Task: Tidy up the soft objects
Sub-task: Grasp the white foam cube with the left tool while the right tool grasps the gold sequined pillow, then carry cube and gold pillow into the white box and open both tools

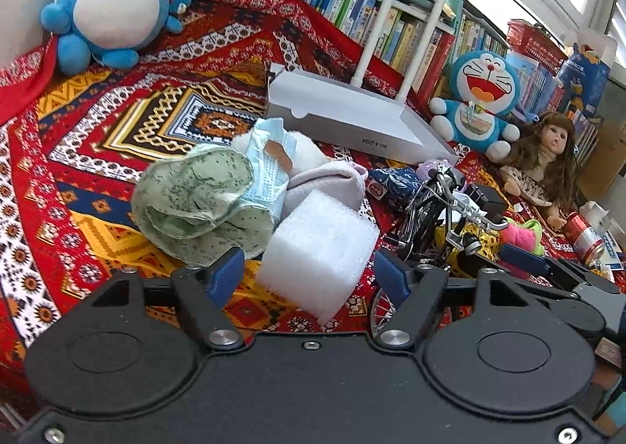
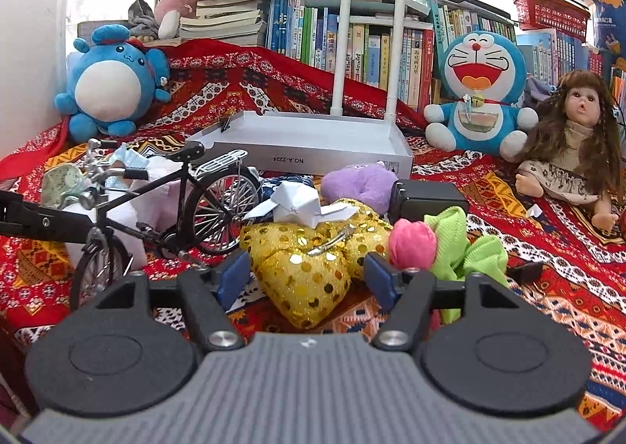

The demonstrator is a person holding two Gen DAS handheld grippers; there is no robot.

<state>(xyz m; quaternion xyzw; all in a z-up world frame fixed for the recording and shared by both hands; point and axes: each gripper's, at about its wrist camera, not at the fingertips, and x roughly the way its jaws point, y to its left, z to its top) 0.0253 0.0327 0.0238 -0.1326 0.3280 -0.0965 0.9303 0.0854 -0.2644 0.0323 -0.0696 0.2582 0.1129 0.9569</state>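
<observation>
My left gripper is open low over the patterned cloth. A white foam block lies between its blue pads, and neither pad presses on it. Just beyond are a green patterned cloth, a light-blue face mask and a grey soft piece. My right gripper is open too, its pads on either side of a gold sequined cushion without squeezing it. A pink plush tulip with green leaves lies at its right finger. A purple plush sits behind.
A white tray stands mid-table. A metal model bicycle stands between the two grippers. A blue plush, a Doraemon plush and a doll sit along the back before shelves of books. A red can lies far right.
</observation>
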